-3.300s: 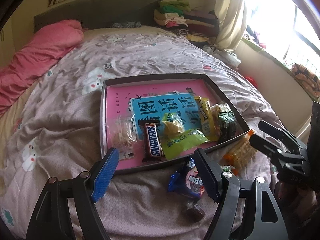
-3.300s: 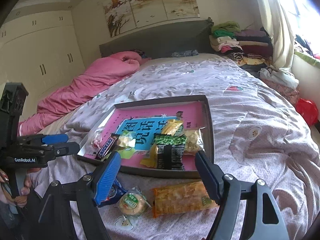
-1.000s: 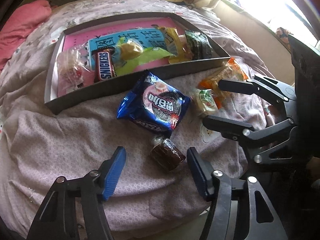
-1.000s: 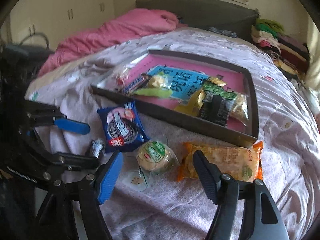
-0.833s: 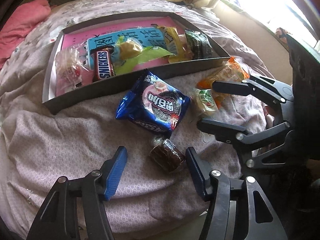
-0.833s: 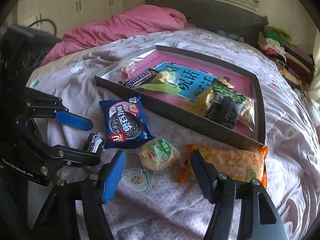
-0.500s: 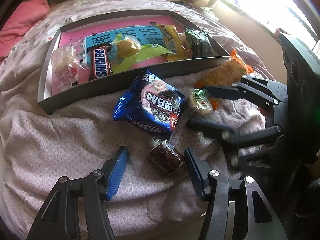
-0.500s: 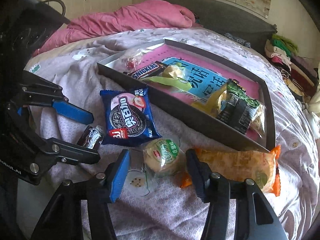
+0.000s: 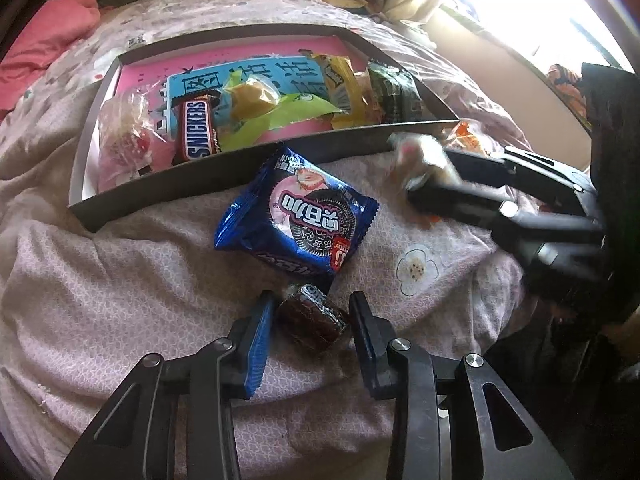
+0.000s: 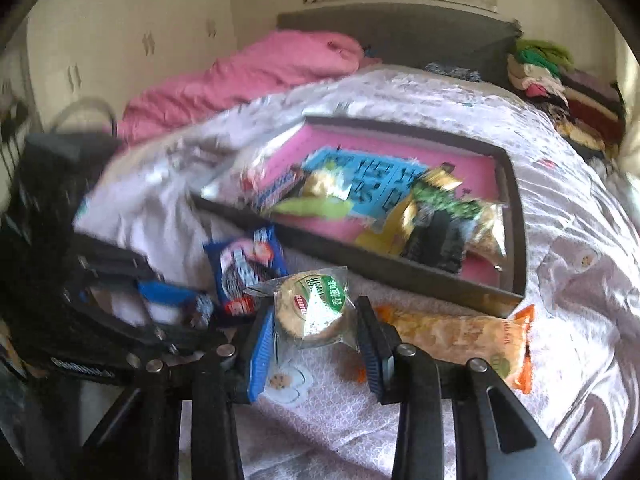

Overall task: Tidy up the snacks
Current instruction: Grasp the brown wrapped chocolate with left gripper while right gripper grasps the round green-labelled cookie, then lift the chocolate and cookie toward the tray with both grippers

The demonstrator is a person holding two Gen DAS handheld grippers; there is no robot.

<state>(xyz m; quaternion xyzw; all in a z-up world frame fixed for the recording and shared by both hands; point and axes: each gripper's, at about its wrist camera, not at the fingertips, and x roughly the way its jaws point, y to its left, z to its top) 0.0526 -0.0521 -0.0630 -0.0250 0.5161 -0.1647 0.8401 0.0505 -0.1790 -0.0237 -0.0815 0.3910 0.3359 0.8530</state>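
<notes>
A grey tray point(image 9: 248, 168) with a pink and blue floor lies on the bed and holds several snacks, among them a Snickers bar point(image 9: 198, 130). My left gripper point(image 9: 312, 312) is shut on a small dark brown candy point(image 9: 310, 318) on the quilt, just below a blue cookie pack point(image 9: 298, 222). My right gripper point(image 10: 314, 316) is shut on a round wrapped biscuit point(image 10: 312, 306) and holds it above the quilt; it shows blurred in the left wrist view point(image 9: 420, 156). An orange snack packet point(image 10: 460, 338) lies in front of the tray point(image 10: 400, 276).
A pink duvet point(image 10: 248, 76) is heaped at the head of the bed. Folded clothes point(image 10: 556, 80) are stacked at the far right. The quilt point(image 9: 100, 300) is wrinkled around the tray. A bright window point(image 9: 560, 12) is at the right.
Both grippers have closed: the left on the brown candy, the right on the round biscuit. The right gripper has lifted the biscuit off the quilt and is moving.
</notes>
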